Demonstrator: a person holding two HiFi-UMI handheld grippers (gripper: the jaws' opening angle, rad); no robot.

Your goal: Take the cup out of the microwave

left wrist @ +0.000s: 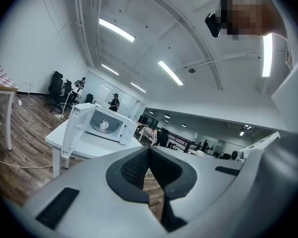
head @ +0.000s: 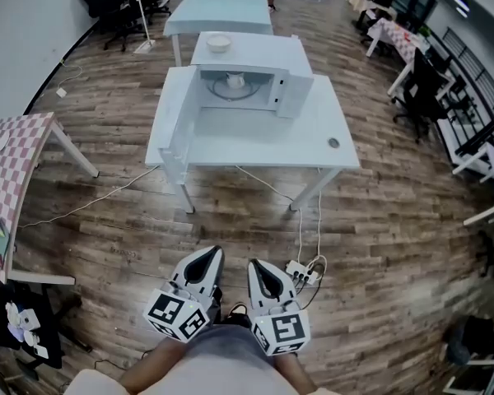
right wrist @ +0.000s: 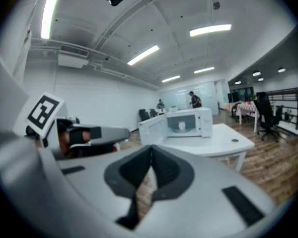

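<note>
Step in hand: approach, nothing grasped yet. Left gripper (head: 211, 255) and right gripper (head: 254, 265) are both held low, near the body. Jaws are together on each, nothing between them.

Microwave (head: 245, 79) sits on the white table (head: 255, 142), well apart from the grippers, with open wood floor between. Its door (head: 173, 134) is already swung wide open to the left, so no door step remains. Cup (head: 235, 79) is inside, upright on the turntable, about mid-cavity. Both gripper views show it through the open front. Bowl (head: 218, 43) on top of the microwave is not part of this.

Next, my read:
- Close the gap to the table.
- Open one pair of jaws before entering the cavity.
- Go in level, straight at the cup.

The right gripper looks like the cleaner line, since the door stands on the left. Mind the cavity roof, and the power strip (head: 300, 270) with its cables on the floor near the feet.
</note>
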